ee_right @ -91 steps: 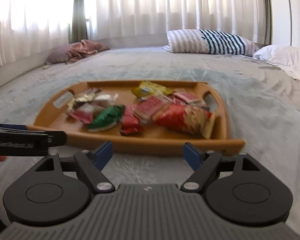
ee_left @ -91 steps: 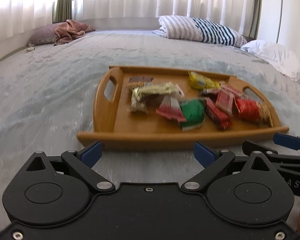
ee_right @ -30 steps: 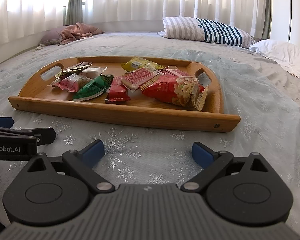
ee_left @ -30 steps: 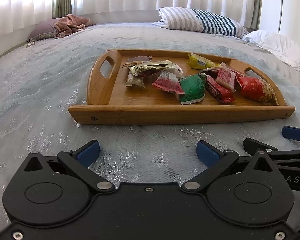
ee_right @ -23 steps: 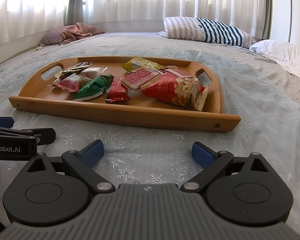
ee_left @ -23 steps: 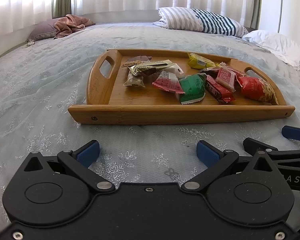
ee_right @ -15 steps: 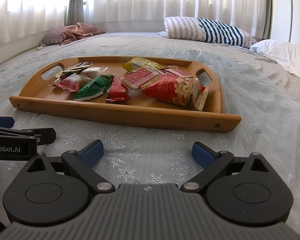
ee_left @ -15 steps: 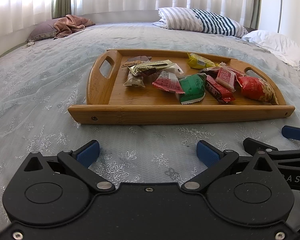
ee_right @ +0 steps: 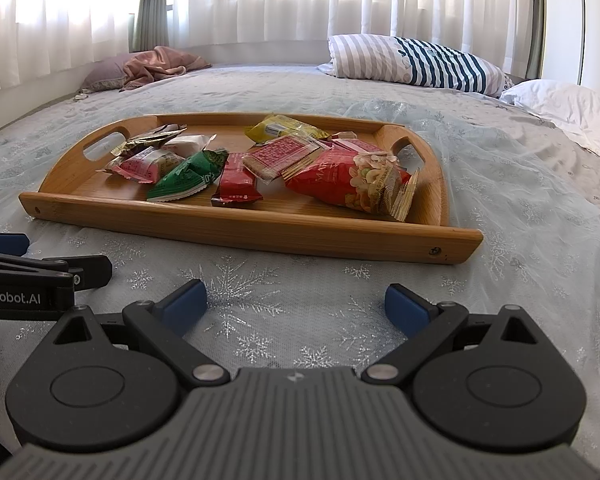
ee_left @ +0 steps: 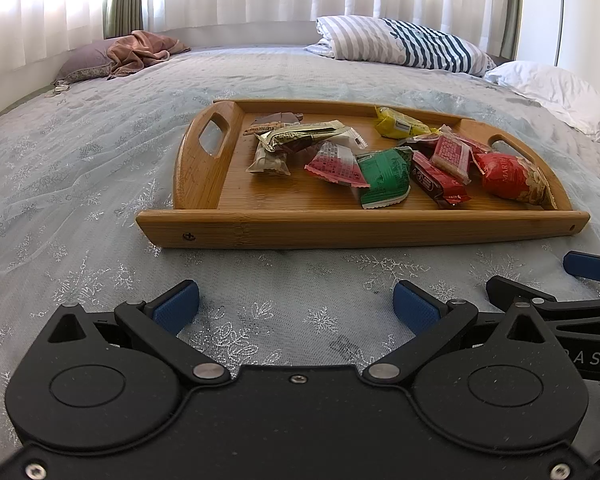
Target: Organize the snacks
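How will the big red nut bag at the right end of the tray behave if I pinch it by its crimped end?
The red nut bag looks puffy and creased, so it will probably sag and swing rather than stay stiff. Its glossy film may slip between the pads. It overlaps the pink wafer pack, which could get dragged along.

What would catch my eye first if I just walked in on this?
A wooden tray with cut-out handles lies on the pale blue snowflake bedspread, heaped with bright wrappers: a green packet mid-tray, a big red nut bag at its right end. Nearer, the open left gripper and right gripper hover empty.
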